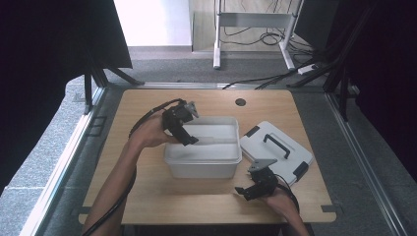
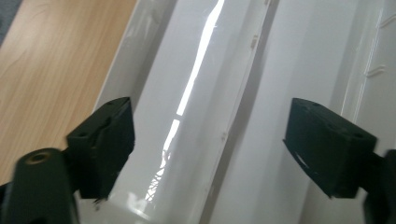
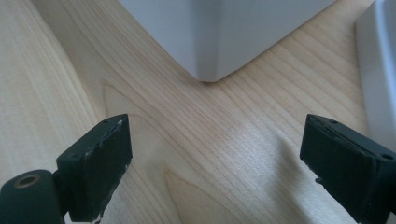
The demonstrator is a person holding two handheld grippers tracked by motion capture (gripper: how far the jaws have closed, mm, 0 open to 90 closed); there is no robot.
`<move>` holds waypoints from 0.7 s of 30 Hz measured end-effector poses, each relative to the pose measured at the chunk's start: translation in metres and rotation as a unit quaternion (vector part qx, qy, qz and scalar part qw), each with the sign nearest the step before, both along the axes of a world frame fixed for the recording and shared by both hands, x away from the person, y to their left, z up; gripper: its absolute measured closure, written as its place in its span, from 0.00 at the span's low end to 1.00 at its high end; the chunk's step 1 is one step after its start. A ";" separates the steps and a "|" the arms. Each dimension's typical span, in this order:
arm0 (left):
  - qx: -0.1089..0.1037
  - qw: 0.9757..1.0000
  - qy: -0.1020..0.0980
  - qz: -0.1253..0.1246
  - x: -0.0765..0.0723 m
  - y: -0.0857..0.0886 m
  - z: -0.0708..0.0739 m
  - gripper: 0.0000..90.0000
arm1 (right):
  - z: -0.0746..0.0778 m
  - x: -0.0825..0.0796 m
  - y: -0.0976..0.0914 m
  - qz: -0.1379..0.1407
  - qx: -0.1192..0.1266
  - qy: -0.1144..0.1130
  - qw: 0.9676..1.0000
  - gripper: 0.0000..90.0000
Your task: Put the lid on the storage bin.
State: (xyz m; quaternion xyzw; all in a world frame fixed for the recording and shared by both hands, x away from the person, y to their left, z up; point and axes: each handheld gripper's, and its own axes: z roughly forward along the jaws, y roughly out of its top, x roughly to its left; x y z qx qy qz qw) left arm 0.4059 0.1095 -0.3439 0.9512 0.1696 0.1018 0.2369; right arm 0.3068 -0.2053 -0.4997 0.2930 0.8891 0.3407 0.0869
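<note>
A white plastic bin [image 1: 204, 164] stands open in the middle of the wooden table [image 1: 147, 196]. Its white lid [image 1: 290, 160], with a black handle [image 1: 276, 145], lies flat to the bin's right. My left gripper [image 1: 189, 139] reaches over the bin's left rim and is open; in the left gripper view its pads [image 2: 109, 140] stand wide apart over the bin's inner wall [image 2: 299, 51] and rim [image 2: 126, 65]. My right gripper [image 1: 244, 191] hovers open over bare table by the bin's front right corner [image 3: 215, 37], holding nothing. The lid's edge [image 3: 380, 70] shows at the right.
A round cable hole [image 1: 240, 102] sits near the table's far edge. Bare wood lies left of and in front of the bin. Black curtains flank the table; a white desk frame [image 1: 255, 22] and floor cables [image 1: 275, 76] lie beyond it.
</note>
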 end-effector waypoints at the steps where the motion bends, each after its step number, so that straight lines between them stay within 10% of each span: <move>1: -0.010 1.000 -0.001 0.009 -0.002 0.005 0.001 0.15 | 0.003 0.001 -0.001 0.001 0.000 0.002 1.000 0.10; 13: -0.064 0.995 -0.009 0.074 -0.033 0.077 -0.002 0.01 | 0.040 0.022 -0.014 -0.005 0.008 0.023 1.000 0.12; 21: -0.104 0.986 -0.020 0.126 -0.062 0.120 -0.022 0.00 | 0.066 0.046 -0.024 -0.011 -0.007 0.029 0.999 0.11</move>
